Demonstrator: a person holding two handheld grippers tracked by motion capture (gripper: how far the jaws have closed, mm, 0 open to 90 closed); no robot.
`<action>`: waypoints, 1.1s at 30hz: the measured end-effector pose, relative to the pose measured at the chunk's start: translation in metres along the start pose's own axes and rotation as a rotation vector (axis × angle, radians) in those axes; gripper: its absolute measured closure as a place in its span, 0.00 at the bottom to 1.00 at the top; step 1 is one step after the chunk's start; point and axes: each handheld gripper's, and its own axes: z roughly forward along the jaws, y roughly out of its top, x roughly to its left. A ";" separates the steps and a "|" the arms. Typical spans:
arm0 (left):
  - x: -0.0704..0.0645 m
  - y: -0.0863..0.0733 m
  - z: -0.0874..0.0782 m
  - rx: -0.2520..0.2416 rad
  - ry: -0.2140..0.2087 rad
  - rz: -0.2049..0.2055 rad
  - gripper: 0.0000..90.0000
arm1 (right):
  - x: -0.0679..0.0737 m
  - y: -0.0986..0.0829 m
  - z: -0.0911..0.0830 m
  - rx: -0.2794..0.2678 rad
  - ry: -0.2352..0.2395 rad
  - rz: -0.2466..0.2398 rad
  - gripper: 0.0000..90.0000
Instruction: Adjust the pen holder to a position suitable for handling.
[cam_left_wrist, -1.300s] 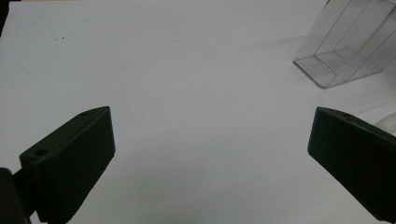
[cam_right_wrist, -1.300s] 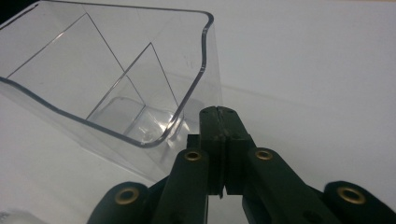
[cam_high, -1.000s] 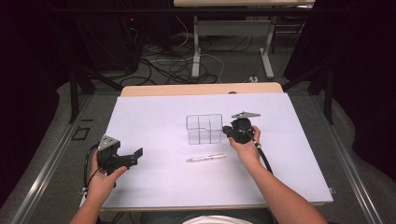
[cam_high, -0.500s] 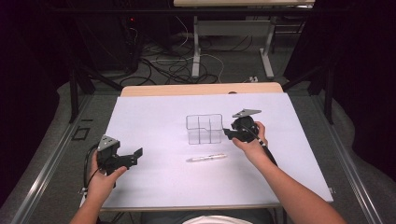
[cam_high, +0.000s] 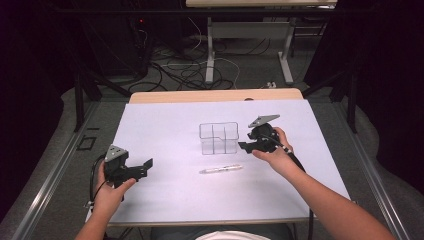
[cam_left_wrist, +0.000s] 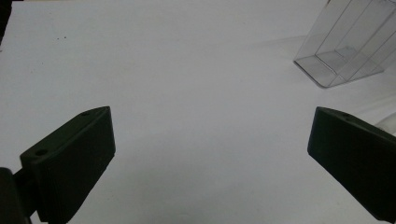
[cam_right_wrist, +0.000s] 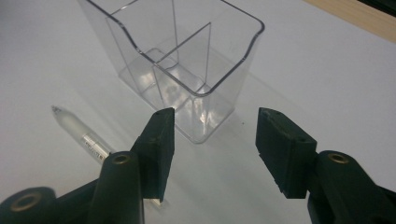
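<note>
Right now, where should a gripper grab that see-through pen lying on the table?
Probably the middle of the pen, coming straight down from above. It lies flat on the white table, long and thin, so the jaws should close across its narrow width. The right gripper is nearest, open.

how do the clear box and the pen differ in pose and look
The clear box stands upright with its top open and is split into compartments; the pen lies flat on the white sheet in front of it. The box is wide and boxy, the pen thin and long. The box is fully see-through; the pen is frosted with a printed label. Both rest apart on the sheet, neither gripped.
</note>
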 end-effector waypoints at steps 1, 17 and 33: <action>0.000 0.000 0.000 0.000 0.000 0.001 0.01 | 0.001 0.001 -0.001 0.009 0.015 -0.023 0.50; 0.000 0.000 0.000 0.000 0.003 0.008 0.01 | 0.009 0.003 -0.012 0.055 0.188 -0.235 0.50; 0.000 -0.001 0.001 0.002 0.002 0.006 0.02 | 0.028 0.005 0.016 0.015 0.381 -0.465 0.47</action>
